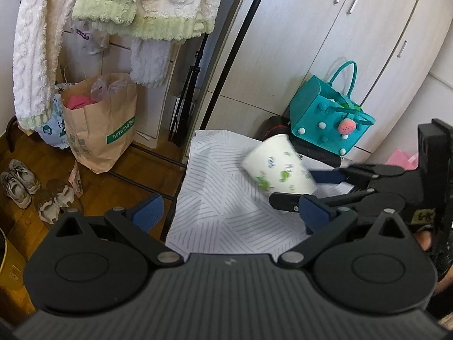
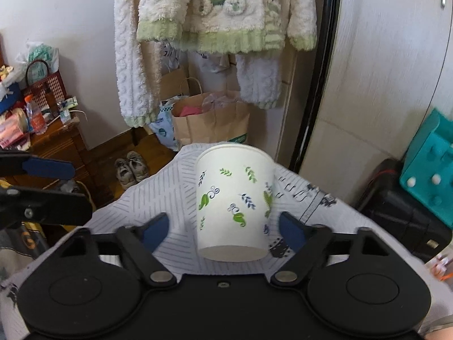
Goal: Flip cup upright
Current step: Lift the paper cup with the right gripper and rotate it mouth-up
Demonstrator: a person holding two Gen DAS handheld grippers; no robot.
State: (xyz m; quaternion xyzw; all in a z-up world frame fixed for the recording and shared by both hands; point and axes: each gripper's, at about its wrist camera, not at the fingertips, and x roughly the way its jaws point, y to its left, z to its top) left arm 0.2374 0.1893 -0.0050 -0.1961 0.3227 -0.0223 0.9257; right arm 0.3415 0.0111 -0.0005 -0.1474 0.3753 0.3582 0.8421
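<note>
A white paper cup with green and blue leaf prints (image 2: 235, 201) is tilted over the striped cloth, its base toward the right wrist camera and its rim pointing away. It sits between the blue pads of my right gripper (image 2: 225, 231), whose jaws stand wide with a gap on each side of the cup. In the left wrist view the cup (image 1: 279, 168) looks blurred and tilted, with the right gripper's fingers (image 1: 325, 177) at its base end. My left gripper (image 1: 233, 214) is open and empty, to the left of the cup over the cloth's near edge.
A white cloth with grey stripes (image 1: 220, 206) covers the table. A teal felt bag (image 1: 329, 119) and a black case (image 2: 402, 212) stand at the back right by the white wardrobe. A brown paper bag (image 1: 99, 130), shoes (image 1: 19, 184) and hanging fleece clothes are on the left.
</note>
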